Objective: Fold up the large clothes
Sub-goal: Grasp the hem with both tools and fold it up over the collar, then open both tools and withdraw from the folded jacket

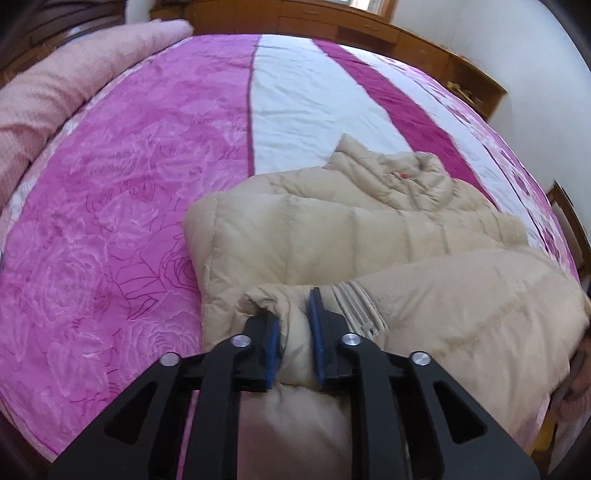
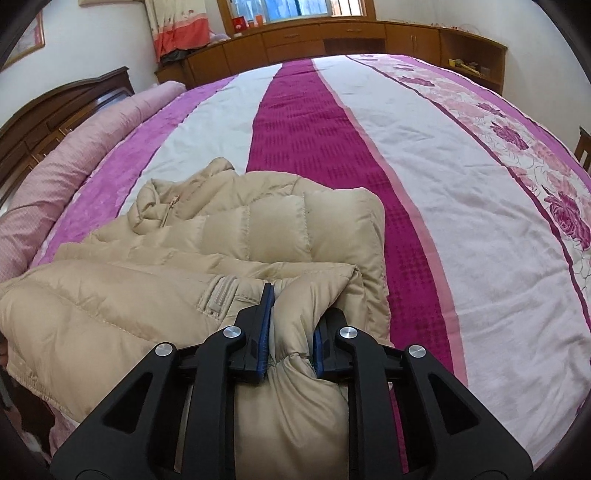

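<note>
Soft daylight, fisheye-warped, perhaps slightly blurred.

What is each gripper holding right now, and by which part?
Both grip the beige puffer jacket: the left gripper and the right gripper each pinch a bunched fold of its near edge, beside the zipper.

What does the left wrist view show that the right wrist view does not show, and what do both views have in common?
Only the left wrist view: the left gripper with a fold of the beige puffer jacket between its blue pads, and the wide rose-embossed pink part of the bedspread.

Only the right wrist view: the right gripper around another fold of the jacket, the window, the orange-and-white curtain and the dark headboard.

Both: the jacket on the striped bedspread, the rolled pink blanket and the wooden cabinets.
</note>
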`<state>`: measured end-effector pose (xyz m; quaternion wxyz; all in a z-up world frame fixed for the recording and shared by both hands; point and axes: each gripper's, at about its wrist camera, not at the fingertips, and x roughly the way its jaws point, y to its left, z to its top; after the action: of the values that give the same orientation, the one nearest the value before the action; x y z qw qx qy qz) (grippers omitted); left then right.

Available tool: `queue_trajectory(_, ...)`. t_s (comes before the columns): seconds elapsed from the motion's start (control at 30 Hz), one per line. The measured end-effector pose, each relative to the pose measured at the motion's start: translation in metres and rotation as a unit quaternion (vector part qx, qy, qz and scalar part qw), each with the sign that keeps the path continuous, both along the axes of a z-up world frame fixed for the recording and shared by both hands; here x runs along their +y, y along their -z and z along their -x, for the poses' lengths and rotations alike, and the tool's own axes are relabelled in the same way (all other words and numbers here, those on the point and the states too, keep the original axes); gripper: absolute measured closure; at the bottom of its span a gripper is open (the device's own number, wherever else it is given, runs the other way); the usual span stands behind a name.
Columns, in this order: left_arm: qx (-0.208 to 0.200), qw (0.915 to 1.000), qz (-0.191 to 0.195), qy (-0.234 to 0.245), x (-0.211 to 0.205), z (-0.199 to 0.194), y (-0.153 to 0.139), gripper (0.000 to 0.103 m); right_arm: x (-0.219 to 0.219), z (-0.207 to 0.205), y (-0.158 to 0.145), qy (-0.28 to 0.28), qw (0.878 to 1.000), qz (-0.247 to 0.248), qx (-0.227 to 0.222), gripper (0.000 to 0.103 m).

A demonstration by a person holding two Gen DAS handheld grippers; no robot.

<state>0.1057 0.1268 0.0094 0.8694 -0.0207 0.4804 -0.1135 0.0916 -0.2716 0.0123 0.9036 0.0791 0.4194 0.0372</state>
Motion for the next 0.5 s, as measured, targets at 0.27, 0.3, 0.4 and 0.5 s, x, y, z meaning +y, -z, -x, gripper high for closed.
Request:
queue_trajectory(0.27,-0.039,0.9988,-0.025,0.015,0.012,0.049,-0.036,0.027,-0.014,0.007,-0.013,0.023,0.996,-0.086,-0.016,0.067)
queue_trajectory(0.3,-0.042,0.9988,-0.021,0.014,0.015,0.056,-0.04,0.027,-0.018,0.011,-0.019,0.026,0.994,-0.102,-0.021,0.063)
queue_trajectory(0.4,-0.044,0.999,-0.009,0.007,0.021,0.071,-0.046,0.025,-0.023,0.024,-0.04,0.001,0.99,-0.136,-0.038,0.038)
queue_trajectory(0.5,-0.05,0.9987,-0.006,0.0,0.026,0.086,-0.048,0.025,-0.019,0.039,-0.061,-0.028,0.992,-0.115,-0.049,0.034)
